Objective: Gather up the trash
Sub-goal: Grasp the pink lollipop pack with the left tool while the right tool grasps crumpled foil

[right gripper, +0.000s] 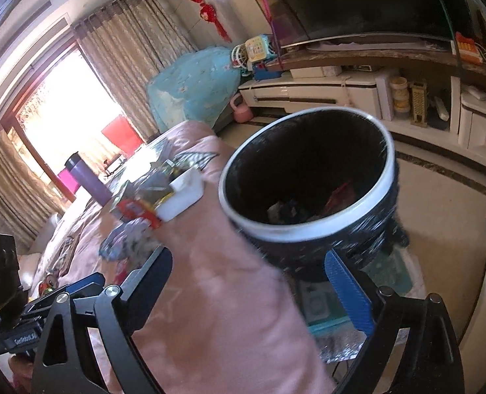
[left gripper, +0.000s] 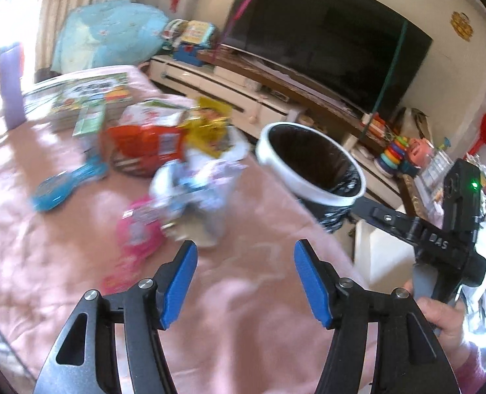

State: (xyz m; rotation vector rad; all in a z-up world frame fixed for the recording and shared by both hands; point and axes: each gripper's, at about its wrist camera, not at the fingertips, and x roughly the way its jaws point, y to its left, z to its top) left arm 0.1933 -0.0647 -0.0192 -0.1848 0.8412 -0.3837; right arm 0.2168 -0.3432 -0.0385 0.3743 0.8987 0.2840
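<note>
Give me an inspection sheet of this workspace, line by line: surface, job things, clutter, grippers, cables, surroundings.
Surface: pink blanket, rumpled.
Job's things: trash bin with a black liner beside the blanket's edge, some wrappers already inside; blurred pile of snack wrappers and a pink packet on the blanket.
Clutter: blue toy, picture books, purple bottle.
Grippers: left gripper open, empty; right gripper open, empty, near the bin.
Cables: nothing seen.
Surroundings: television on a white cabinet, curtains, toys.
</note>
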